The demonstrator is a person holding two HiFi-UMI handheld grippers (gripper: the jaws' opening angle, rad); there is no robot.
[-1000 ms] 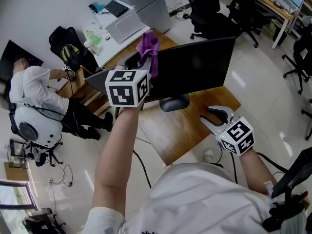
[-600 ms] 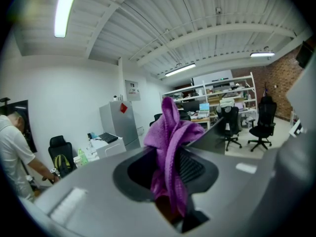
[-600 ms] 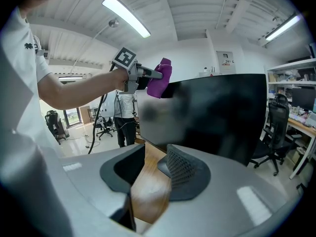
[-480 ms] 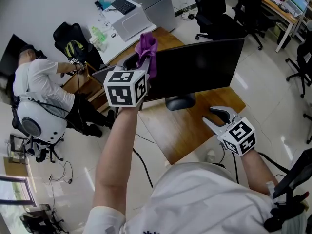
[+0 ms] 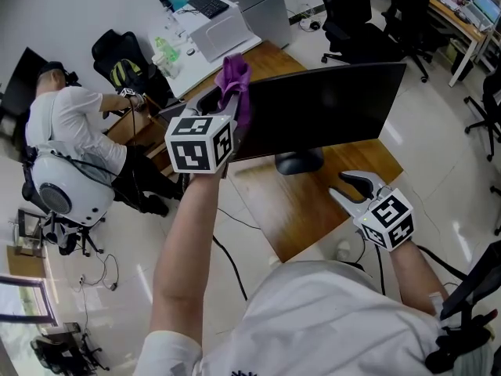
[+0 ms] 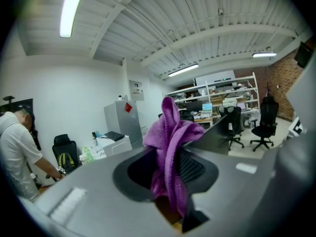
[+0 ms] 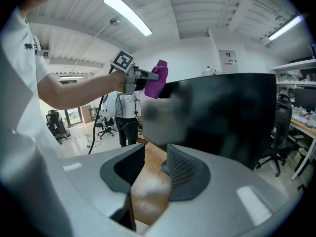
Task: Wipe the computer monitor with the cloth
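The black monitor (image 5: pixel 321 112) stands on its foot (image 5: pixel 299 161) on a wooden table (image 5: pixel 301 210). My left gripper (image 5: pixel 228 106) is raised at the monitor's upper left corner, shut on a purple cloth (image 5: pixel 235 78) that stands up above the jaws. In the left gripper view the cloth (image 6: pixel 172 147) fills the gap of the left gripper (image 6: pixel 168 174). My right gripper (image 5: pixel 345 189) hovers low over the table's near right corner, open and holding nothing. The right gripper view shows the open right gripper (image 7: pixel 150 169), the dark screen (image 7: pixel 217 112) and the cloth (image 7: pixel 158 80) at its top left.
A person in a white shirt (image 5: pixel 70 124) sits at the left beside a black chair with a backpack (image 5: pixel 117 61). A white desk with a keyboard (image 5: pixel 207 22) stands behind the table. Office chairs (image 5: pixel 352 14) are at the back right. Cables (image 5: pixel 227 265) lie on the floor.
The head view has drifted a little, so everything sits slightly lower and further right. The left gripper keeps the cloth at the monitor's top left corner. The right gripper has barely moved.
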